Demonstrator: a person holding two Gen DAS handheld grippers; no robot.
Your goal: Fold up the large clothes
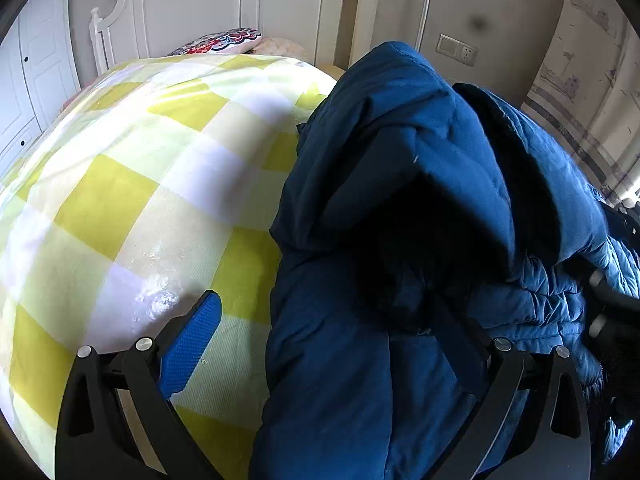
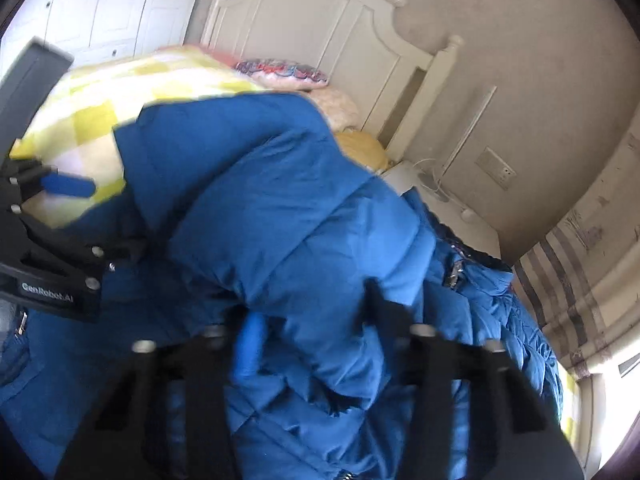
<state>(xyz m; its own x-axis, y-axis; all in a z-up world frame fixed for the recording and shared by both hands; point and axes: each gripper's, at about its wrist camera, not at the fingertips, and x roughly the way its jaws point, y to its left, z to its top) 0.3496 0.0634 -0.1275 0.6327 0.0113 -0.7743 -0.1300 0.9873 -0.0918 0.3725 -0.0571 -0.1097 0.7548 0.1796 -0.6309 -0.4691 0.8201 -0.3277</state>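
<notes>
A big blue padded jacket (image 1: 384,380) lies bunched on the yellow-and-white checked bed cover (image 1: 120,200). Its hood (image 1: 432,128) stands up in a heap over a dark hollow. My left gripper (image 1: 324,320) is open wide at the jacket's left edge. Its blue-padded finger (image 1: 192,344) rests over the bare cover, and the other finger (image 1: 460,336) is partly sunk in the jacket's folds. In the blurred right wrist view my right gripper (image 2: 316,324) is shut on a thick fold of the jacket (image 2: 280,200). That view also shows the left gripper's blue pad (image 2: 68,186) at the far left.
A white headboard (image 2: 320,28) and a patterned pillow (image 1: 224,42) are at the bed's far end. White wardrobe doors (image 1: 36,60) stand on the left. A wall socket (image 1: 456,50), a white bedside table (image 2: 460,216) and a striped curtain (image 2: 580,272) are on the right.
</notes>
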